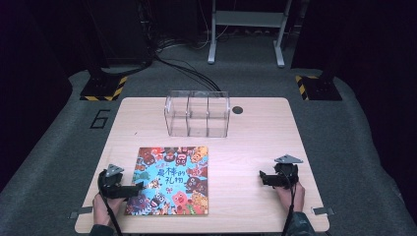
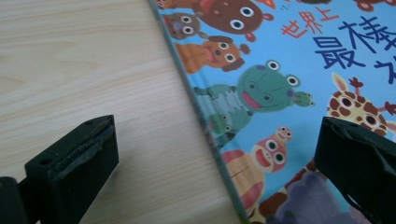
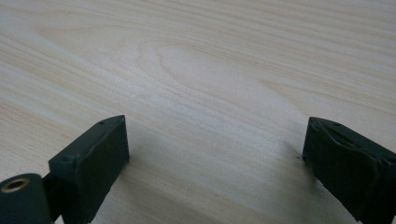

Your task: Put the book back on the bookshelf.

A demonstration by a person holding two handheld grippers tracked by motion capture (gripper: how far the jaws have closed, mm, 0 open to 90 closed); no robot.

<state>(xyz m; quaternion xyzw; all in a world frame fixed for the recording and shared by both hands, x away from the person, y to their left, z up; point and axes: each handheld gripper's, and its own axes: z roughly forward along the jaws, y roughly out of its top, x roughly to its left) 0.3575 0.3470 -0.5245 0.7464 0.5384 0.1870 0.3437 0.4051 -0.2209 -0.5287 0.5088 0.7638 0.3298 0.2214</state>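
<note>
A picture book (image 1: 172, 180) with a blue cover full of cartoon animals lies flat on the near middle of the wooden table (image 1: 246, 142). My left gripper (image 1: 139, 186) is open at the book's left edge, pointing right. In the left gripper view its jaws straddle that edge of the book (image 2: 280, 93): one jaw over bare wood, the other over the cover, midpoint (image 2: 217, 163). My right gripper (image 1: 262, 176) is open over bare wood to the right of the book, pointing left. The right gripper view has the gripper (image 3: 217, 158) with nothing between its jaws.
A clear plastic box (image 1: 197, 113) with three compartments stands at the back middle of the table. A small dark round hole (image 1: 237, 109) sits in the tabletop right of it. Metal stands and cables are on the floor behind.
</note>
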